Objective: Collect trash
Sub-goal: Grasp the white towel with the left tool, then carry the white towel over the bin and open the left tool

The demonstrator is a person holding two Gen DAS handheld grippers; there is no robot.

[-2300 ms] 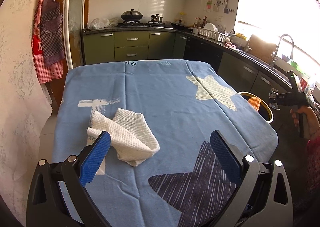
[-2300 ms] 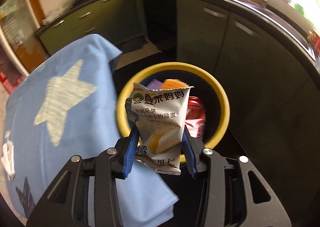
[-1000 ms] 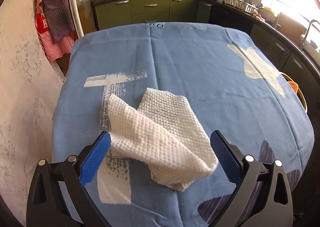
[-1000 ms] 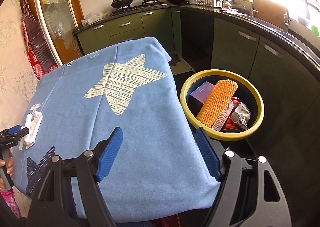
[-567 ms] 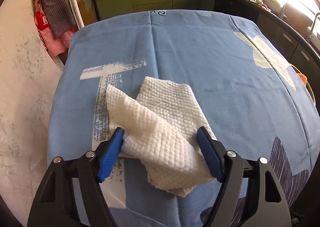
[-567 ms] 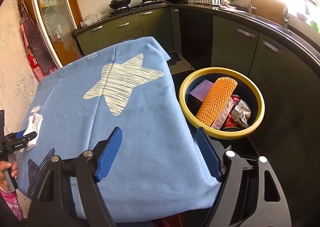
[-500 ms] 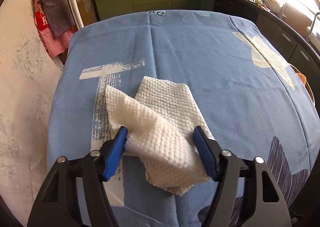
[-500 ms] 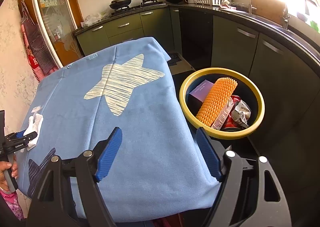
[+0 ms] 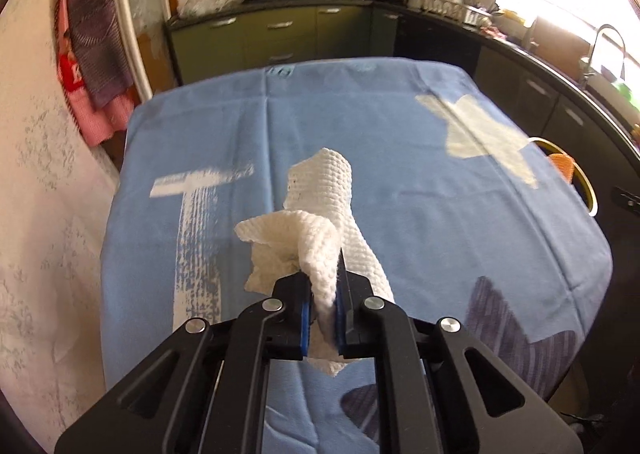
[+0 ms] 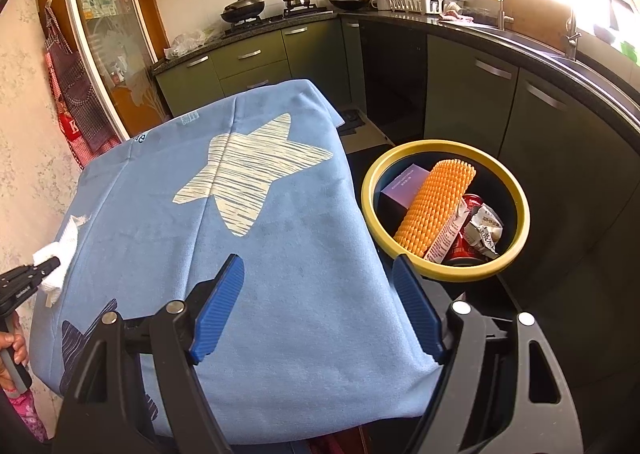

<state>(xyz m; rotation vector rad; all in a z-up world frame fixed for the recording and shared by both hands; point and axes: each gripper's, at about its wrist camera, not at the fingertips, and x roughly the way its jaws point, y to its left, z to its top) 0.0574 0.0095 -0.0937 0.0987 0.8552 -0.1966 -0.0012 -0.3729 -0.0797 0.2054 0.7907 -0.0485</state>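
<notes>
So your left gripper (image 9: 323, 308) is now clamping the white paper towel (image 9: 324, 214) between its blue pads, which were still a bit apart half a second ago with the towel lying flat between them. Now the towel is bunching up into a tall twist, and it's looking lifted off the blue tablecloth (image 9: 400, 158), though I can't really tell if the dangling bottom end is still touching it. The camera is also sitting higher than before, so you're seeing more of the far kitchen.

Moving right, your right gripper (image 10: 316, 306) is hanging over the near edge of the tablecloth with its fingers spread wide and nothing between them, same as half a second ago. Just right of the table, the yellow-rimmed trash bin (image 10: 516, 194) is sitting on the floor, holding the orange mesh sleeve (image 10: 432, 210), a purple box (image 10: 402, 186) and the crumpled snack wrappers (image 10: 486, 232).
</notes>
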